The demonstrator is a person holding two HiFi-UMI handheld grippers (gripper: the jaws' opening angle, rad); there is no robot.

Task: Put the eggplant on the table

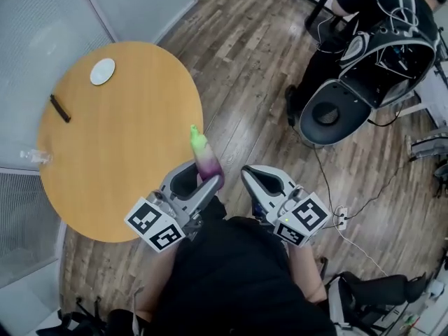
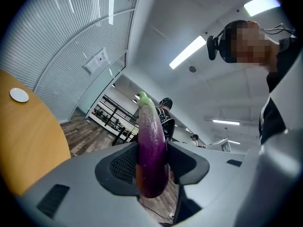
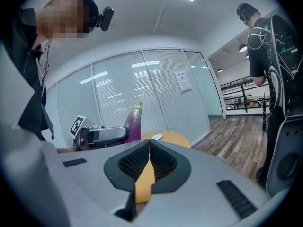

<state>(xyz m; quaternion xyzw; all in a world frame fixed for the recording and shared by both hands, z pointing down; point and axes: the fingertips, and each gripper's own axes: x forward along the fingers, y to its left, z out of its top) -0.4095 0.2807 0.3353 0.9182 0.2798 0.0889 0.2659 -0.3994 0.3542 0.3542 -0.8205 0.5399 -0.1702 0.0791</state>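
In the head view, the left claw (image 1: 201, 178) is clenched on the eggplant (image 1: 208, 161). It grips the purple lower half, and the green stem end points away from the person. The eggplant is held in the air at the near right rim of the round wooden counter (image 1: 119, 152), not resting on it. A white disc (image 1: 102, 71) and a small dark bar (image 1: 60, 108) lie on the far left part of the counter. The right claw (image 1: 250, 176) is just to the right of the left one, above the plank floor (image 1: 238, 61).

In the left gripper view, the two pads press on either side of the eggplant (image 2: 151, 150). Its rounded purple end hangs below the jaws and its green tip stands upward. The counter (image 2: 26, 141) lies off to the left.

In the right gripper view, the right claw (image 3: 149, 148) is clenched, pads together, with nothing between them. Beyond it to the left, the left claw (image 3: 102, 135) holds the eggplant (image 3: 133, 125) upright, in front of the counter (image 3: 173, 137).
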